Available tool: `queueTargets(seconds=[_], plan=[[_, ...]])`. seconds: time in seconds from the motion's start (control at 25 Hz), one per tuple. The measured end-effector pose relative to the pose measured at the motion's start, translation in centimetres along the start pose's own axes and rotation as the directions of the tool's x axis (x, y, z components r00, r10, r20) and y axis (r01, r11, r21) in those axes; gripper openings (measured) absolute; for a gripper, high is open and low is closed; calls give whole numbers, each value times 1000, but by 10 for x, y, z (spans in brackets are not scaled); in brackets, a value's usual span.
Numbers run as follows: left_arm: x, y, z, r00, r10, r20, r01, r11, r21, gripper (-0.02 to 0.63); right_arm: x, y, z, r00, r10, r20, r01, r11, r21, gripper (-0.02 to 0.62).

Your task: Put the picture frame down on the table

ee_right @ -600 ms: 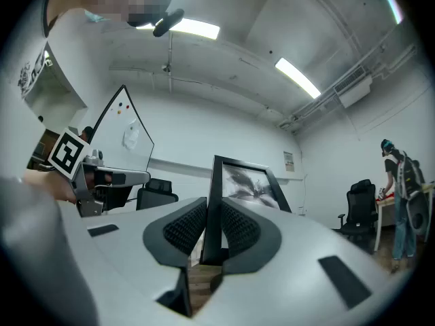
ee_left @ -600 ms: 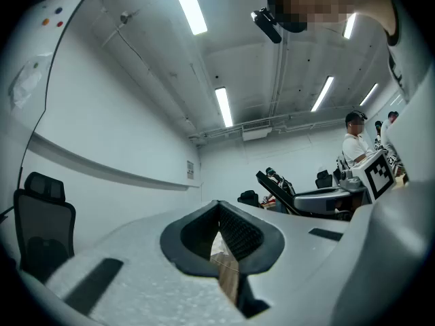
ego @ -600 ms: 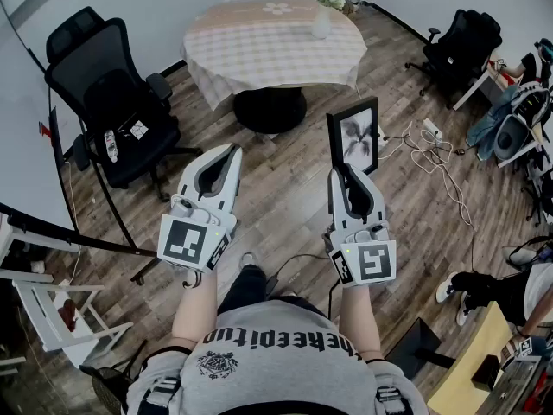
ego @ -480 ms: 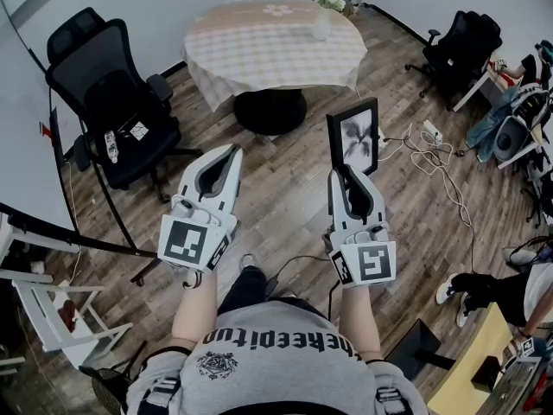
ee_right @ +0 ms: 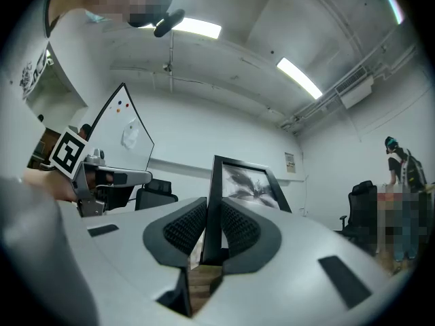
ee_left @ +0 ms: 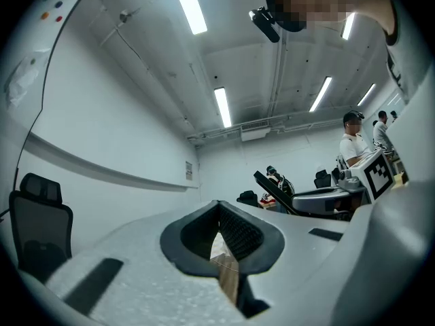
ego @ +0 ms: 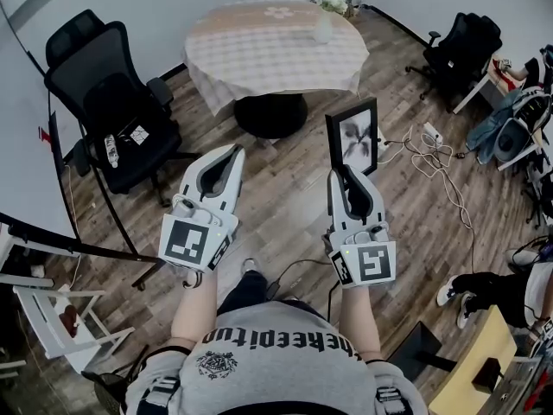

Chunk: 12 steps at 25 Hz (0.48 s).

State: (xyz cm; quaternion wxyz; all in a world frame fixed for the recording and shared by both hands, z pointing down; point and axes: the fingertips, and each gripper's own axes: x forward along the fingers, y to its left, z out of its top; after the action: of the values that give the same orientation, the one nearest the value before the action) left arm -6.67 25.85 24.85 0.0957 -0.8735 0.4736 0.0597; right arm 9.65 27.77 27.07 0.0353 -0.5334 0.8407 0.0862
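**Frame pinched by its lower edge, carried upright short of the surface**

The right tool (ego: 348, 176) is clenched on the picture frame (ego: 354, 135). Its ribbed dark pads press on either side of the frame's thin bottom edge, as the right gripper view shows (ee_right: 212, 224). The frame (ee_right: 248, 182) stands upright above the jaws, over the wood floor (ego: 285, 188) and well short of the surface (ego: 259, 54) at the far side of the room.

The left tool (ego: 232, 154) is closed with nothing between its pads (ee_left: 219, 231).

The frame has a slim black moulding around a pale print with a dark spray on it. It looks rigid and light, probably with a glazed front — so likely fragile and slick on its face. The hold is low and narrow, so I judge the frame could swing or tip about the pads if it is jolted. A grip on the moulding seems safer than one on the glass.

The surface is round, with a soft checked cloth hanging over a dark pedestal. A pale vase of flowers (ego: 323, 20) stands at its far right — the near part of the cloth is the likelier landing spot. A black office chair (ego: 108, 93) stands to the left.
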Motion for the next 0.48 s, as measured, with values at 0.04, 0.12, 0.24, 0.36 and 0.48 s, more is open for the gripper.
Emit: queueTargets(seconds=[0.04,0.12,0.24,0.36,0.48], plan=[[2,3,-1,1000,-3,-1,3,1000,0,15,4,0,-1,1000,0,-1,0,1000,0,69],[7,10,-3,1000,-9,-2,9,1000,-1,15,12,1,-3,1000,-5,-3,5,1000,1,69],[13,23,-7,1000,-18,0,18,1000,-3,15,24,2,-6,1000,-21,0,21,1000,9,71],[21,37,-11,1000,-25,5,25,1000,-4,15,38,2,-9,999,-33,4,33,999,14,71],[30,54,-13,999,-37,13,37,999,-7,15,55,2,-11,999,-50,7,50,999,20,71]])
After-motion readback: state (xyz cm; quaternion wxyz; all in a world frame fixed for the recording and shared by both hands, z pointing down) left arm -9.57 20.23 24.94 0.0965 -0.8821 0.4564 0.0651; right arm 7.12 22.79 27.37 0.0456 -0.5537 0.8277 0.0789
